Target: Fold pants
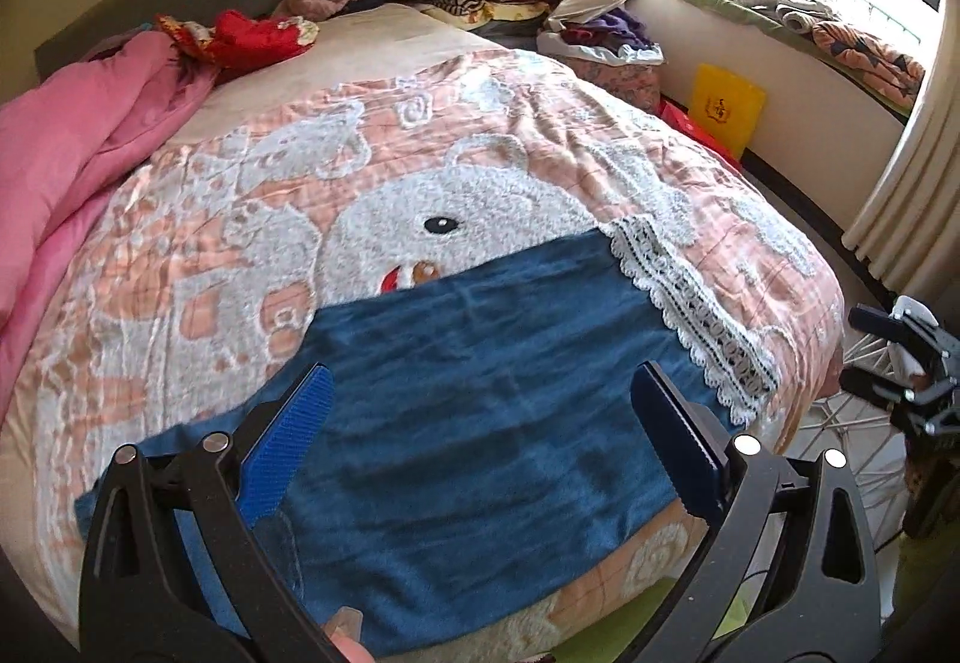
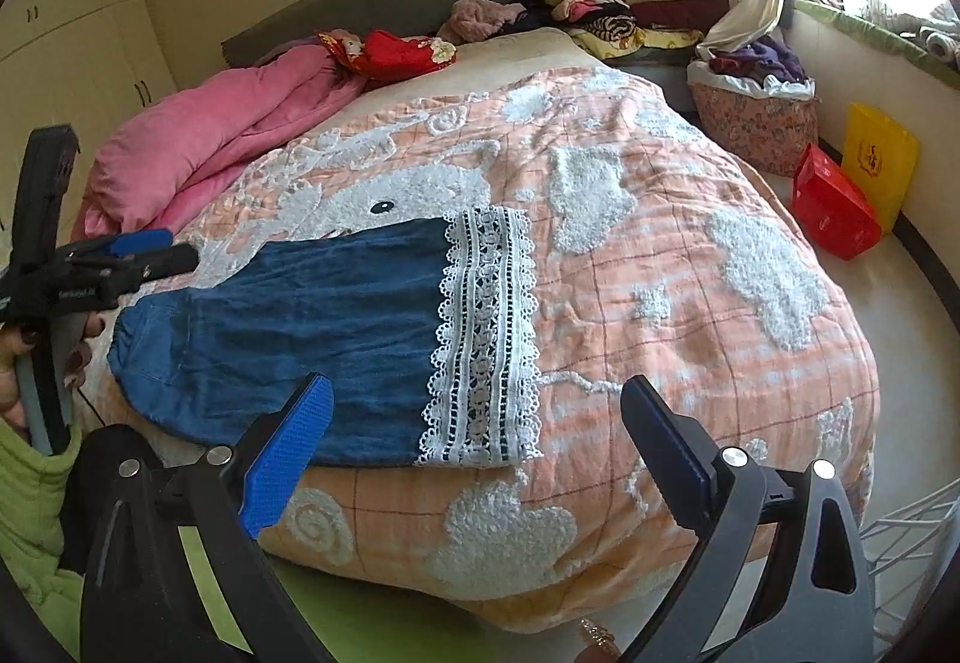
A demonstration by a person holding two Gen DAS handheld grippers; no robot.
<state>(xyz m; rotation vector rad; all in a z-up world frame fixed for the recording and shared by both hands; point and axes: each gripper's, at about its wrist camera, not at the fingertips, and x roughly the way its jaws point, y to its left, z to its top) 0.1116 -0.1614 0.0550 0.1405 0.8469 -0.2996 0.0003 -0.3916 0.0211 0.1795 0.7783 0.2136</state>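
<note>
Bedding, a peach bear-patterned blanket [image 2: 690, 267], lay under the blue pants [image 2: 312, 327], spread flat near the bed's front edge with the white lace hem [image 2: 480, 333] to the right. Above them the left gripper [image 1: 480, 435] and right gripper [image 2: 474, 447] hung wide open, holding nothing. A low pinch would likely snag the plush blanket too, dragging the fold crooked.

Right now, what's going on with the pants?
A person holds a tool in each hand over the bed. The blue pants lie flat on the blanket, lace hem to the right. The left tool hovers open above them; the right tool is open near the hem. Neither grips anything.
</note>
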